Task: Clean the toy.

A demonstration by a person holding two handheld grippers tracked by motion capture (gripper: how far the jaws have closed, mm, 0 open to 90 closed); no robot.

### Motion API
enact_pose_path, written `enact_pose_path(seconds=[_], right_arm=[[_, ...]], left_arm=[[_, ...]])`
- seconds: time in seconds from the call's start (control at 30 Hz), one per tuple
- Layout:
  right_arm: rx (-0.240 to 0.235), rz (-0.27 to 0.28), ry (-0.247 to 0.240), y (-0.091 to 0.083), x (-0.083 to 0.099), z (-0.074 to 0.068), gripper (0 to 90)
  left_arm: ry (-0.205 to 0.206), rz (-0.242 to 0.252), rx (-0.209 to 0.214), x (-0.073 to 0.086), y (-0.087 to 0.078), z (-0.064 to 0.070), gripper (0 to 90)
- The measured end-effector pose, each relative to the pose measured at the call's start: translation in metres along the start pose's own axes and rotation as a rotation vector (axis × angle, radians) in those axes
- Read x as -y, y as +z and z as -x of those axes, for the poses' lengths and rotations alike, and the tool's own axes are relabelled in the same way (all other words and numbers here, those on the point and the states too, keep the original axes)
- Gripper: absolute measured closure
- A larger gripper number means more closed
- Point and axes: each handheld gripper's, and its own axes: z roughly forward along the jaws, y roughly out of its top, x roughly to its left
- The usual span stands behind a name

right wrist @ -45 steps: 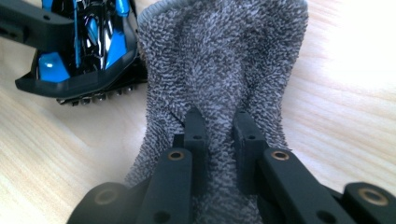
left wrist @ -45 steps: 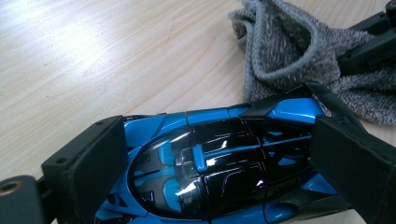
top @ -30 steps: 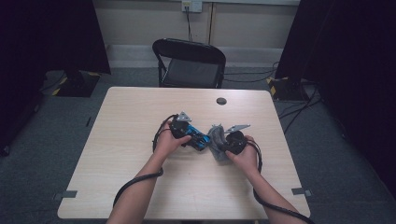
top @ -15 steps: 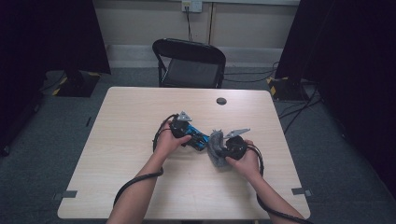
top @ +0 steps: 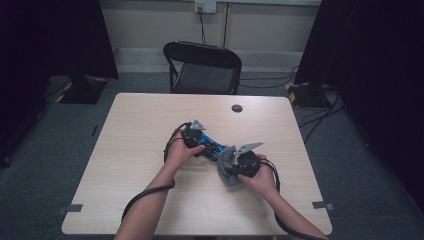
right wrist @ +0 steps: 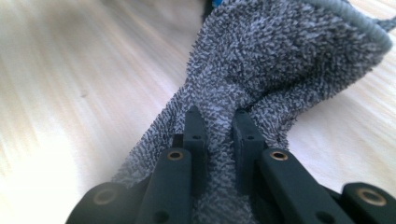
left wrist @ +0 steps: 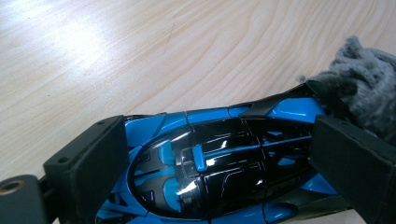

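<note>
Left tool (top: 210, 148) is clamped across the glossy blue and black toy sports car (left wrist: 219, 163); in the left gripper view I see one black jaw pressed against each flank of the body, with the dark cabin between them. That car (top: 214, 148) sits on the pale wood-grain bench (top: 130, 150), near its middle, and I use it as my landmark.

My right tool (right wrist: 215, 122) is closed on a grey terry cloth (right wrist: 280, 60); in the right gripper view the two narrow jaws pinch a fold of the pile between them, and the rest of the cloth spreads beyond the tips and down onto the bench (right wrist: 70, 70). In the high view the cloth (top: 226, 164) lies just beside the car, on the side nearest me, under my right tool (top: 231, 162). In the left gripper view a fuzzy grey corner of it (left wrist: 362, 70) meets the far end of the car.

Beyond the car, well apart from it, a small dark round disc (top: 237, 108) rests near the far edge of the bench. Past that edge stands a black folding chair (top: 202, 67).
</note>
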Motion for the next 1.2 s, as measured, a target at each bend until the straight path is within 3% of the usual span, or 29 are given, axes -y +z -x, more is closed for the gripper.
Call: enact_pose_path(seconds=[0.57, 1.2], right_arm=[[-0.056, -0.01, -0.031, 0.006, -0.003, -0.016, 79.2], [-0.118, -0.029, -0.108, 0.014, -0.011, -0.034, 79.2]], left_arm=[[-0.002, 0.003, 0.0, 0.0, 0.0, 0.0, 4.9], [0.0, -0.001, 0.001, 0.0, 0.0, 0.0, 5.0]])
